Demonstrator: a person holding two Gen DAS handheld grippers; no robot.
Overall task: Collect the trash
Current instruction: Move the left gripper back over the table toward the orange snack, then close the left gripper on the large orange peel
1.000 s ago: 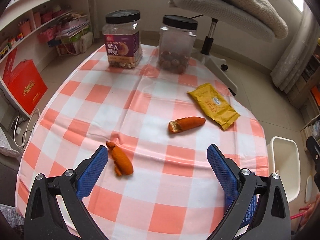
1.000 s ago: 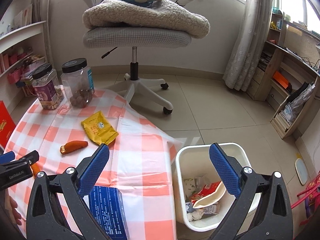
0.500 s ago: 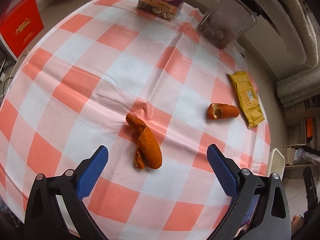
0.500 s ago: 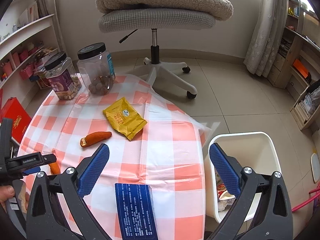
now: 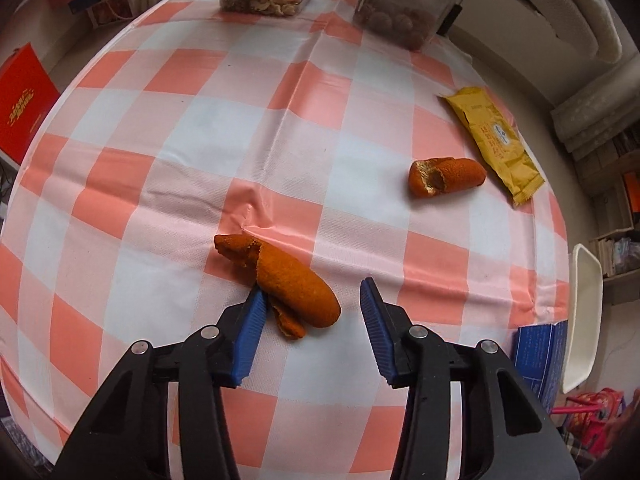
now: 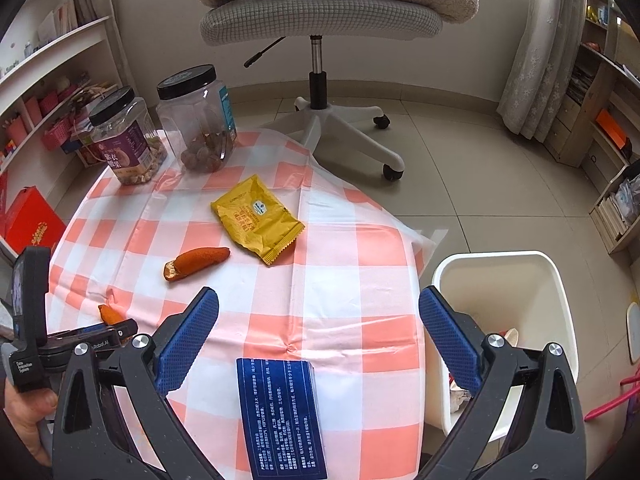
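Observation:
An orange peel [image 5: 280, 278] lies on the checked tablecloth [image 5: 200, 128]. My left gripper [image 5: 312, 300] is low over it, jaws half closed around its near end; the left finger [image 5: 252, 320] touches the peel, the right finger stands apart. A second peel [image 5: 444, 176] and a yellow wrapper [image 5: 494, 142] lie further right. My right gripper [image 6: 318, 332] is open and empty above the table's right side, next to the white trash bin [image 6: 504, 280]. The right wrist view also shows the second peel [image 6: 196, 264], the wrapper [image 6: 254, 218] and the left gripper [image 6: 92, 336].
Two black-lidded jars [image 6: 128, 140] [image 6: 198, 120] stand at the far edge. A blue box [image 6: 278, 416] lies near the table's front edge. An office chair [image 6: 320, 20] with a blanket stands behind; shelves line both sides. The bin holds some wrappers [image 6: 460, 388].
My left gripper came down onto the nearer peel and its jaws narrowed around it. My right gripper swung left from over the bin towards the table.

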